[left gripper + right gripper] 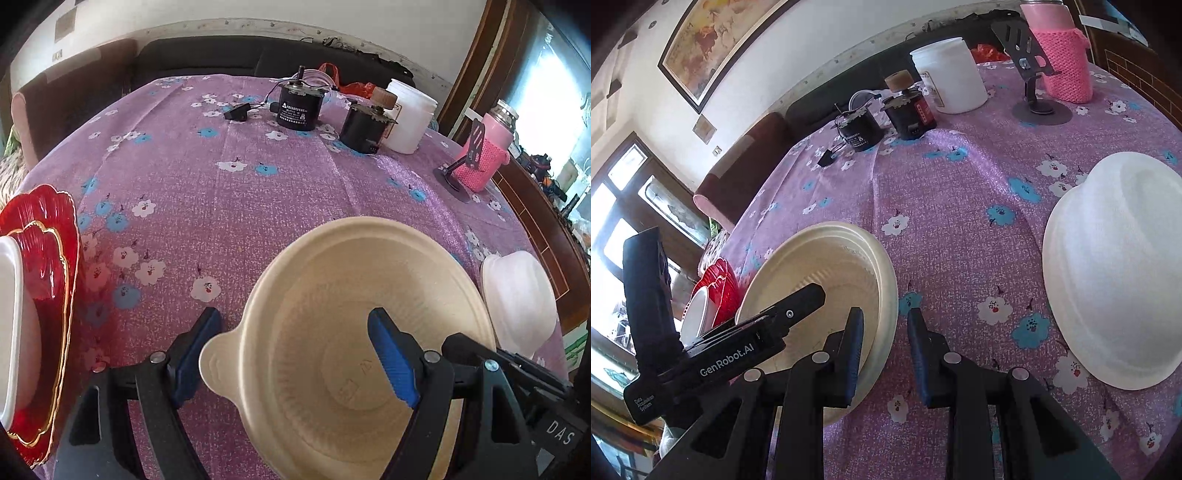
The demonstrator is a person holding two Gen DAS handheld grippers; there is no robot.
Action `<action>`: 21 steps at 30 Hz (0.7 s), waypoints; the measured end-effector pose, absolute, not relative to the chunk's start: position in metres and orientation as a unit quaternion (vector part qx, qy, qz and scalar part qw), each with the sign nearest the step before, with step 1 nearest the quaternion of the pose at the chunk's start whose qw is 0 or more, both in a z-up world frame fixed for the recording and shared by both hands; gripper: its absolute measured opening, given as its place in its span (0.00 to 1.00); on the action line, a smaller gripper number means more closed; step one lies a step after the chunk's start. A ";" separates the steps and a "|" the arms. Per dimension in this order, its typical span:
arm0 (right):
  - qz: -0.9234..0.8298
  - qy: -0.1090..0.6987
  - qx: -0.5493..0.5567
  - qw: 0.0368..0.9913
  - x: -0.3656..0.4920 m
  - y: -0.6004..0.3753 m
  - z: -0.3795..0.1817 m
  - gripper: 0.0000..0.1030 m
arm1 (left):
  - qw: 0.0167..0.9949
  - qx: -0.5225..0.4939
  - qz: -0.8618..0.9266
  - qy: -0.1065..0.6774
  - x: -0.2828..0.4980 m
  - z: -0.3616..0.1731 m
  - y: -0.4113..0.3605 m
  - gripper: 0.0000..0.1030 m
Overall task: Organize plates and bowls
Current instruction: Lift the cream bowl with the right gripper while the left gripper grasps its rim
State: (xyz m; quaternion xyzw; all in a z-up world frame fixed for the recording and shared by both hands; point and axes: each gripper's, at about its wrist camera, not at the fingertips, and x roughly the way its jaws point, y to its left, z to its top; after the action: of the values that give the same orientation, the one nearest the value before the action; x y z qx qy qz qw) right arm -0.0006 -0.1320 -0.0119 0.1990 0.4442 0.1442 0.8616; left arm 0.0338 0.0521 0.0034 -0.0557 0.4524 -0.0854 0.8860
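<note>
The desk point(295, 192), under a purple flowered cloth, carries the dishes in three separate places, so the sorting looks only partly done. Taking the cream bowl point(354, 332) as the landmark: it sits upright near the front edge, a small tab on its rim, nothing stacked in it. Well to its right lies the white bowl point(1115, 273), turned upside down on the cloth and apart from everything. Well to its left stands the red plate point(44, 295) with a gold rim, and a white dish point(9, 325) already rests on it, which seems the one grouping made so far. Still to do, by my judgement: joining the two bowls.

The left gripper point(299, 354) stands wide, one finger outside the cream bowl's rim and one inside it, not yet pressing the wall. The right gripper point(886, 358) is narrow and grips nothing; the bowl's rim runs through its gap, just clear of both pads.
</note>
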 end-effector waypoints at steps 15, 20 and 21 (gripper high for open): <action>0.137 0.446 0.187 0.864 0.000 -0.127 -0.017 0.26 | 0.889 -0.080 -0.111 0.438 0.030 0.003 0.054 0.92; 0.135 0.443 0.184 0.867 -0.002 -0.126 -0.016 0.26 | 0.886 -0.074 -0.116 0.442 0.026 0.004 0.051 0.74; 0.134 0.442 0.184 0.868 -0.003 -0.126 -0.015 0.26 | 0.886 -0.070 -0.123 0.442 0.025 0.005 0.048 0.52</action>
State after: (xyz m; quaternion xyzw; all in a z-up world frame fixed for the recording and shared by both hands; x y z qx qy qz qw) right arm -0.0027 -0.1257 -0.0155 0.1839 0.4420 0.1345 0.8676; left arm 0.0249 0.0483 0.0052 -0.0698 0.4425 -0.1233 0.8855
